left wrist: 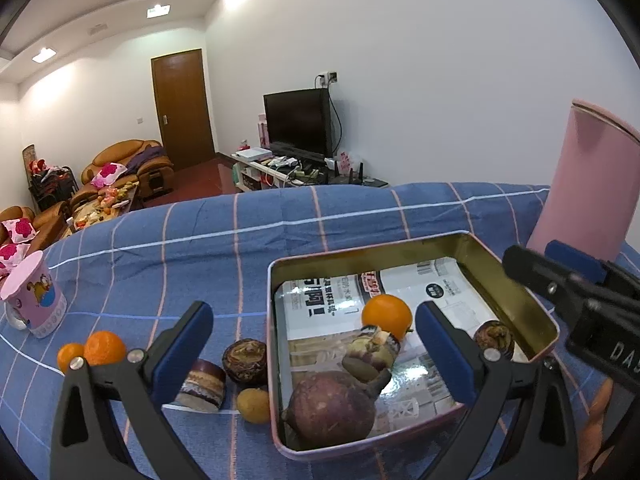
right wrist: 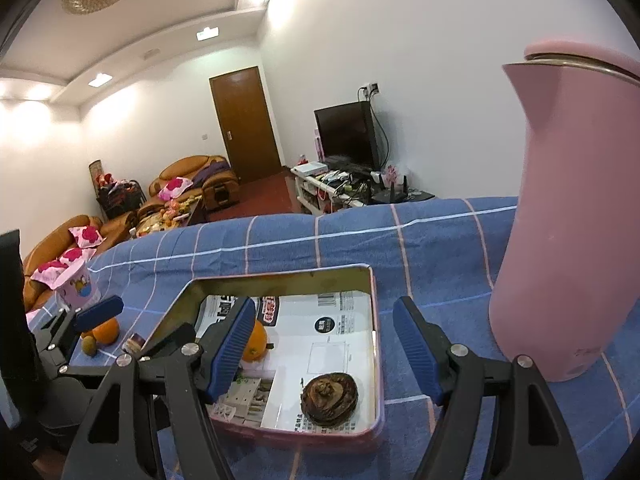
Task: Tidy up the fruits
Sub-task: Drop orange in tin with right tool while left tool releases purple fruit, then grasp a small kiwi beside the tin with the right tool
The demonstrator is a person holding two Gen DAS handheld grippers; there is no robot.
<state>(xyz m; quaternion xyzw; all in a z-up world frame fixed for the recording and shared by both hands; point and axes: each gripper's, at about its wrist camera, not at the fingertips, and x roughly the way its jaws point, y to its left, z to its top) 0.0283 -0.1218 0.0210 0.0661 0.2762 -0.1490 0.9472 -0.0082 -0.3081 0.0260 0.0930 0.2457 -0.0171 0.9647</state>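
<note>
Right now both of my tools are spread wide and carry nothing. My left tool (left wrist: 314, 344) hangs low over the near left corner of the tin tray (left wrist: 516, 300), its left finger outside the tray wall and its right finger over the tray floor. Between its fingers, inside the tray, lie a big purple-brown fruit (left wrist: 330, 408) nearest me, a mottled purple and cream piece (left wrist: 370, 354) leaning against it just beyond, and an orange (left wrist: 387, 316) farther ahead. A dark round fruit (left wrist: 494, 338) sits just past the right finger, near the tray's right wall.

Outside the tray, to the left of that tool, a dark brown ridged fruit (left wrist: 245, 360), a cut banded chunk (left wrist: 202, 386) and a small yellow fruit (left wrist: 253, 405) cluster on the blue checked cloth (left wrist: 200, 240), beside the tray wall. Farther left, two oranges (left wrist: 94, 350) touch each other, and a pink cartoon cup (left wrist: 34, 296) stands beyond them.

My right tool (right wrist: 324, 350) hovers above the tray's near right part. Below the gap between its fingers the dark round fruit (right wrist: 330, 398) rests on the printed paper lining. A tall pink jug (right wrist: 568, 216) stands on the cloth to the right of this tool, apart from the tray.
</note>
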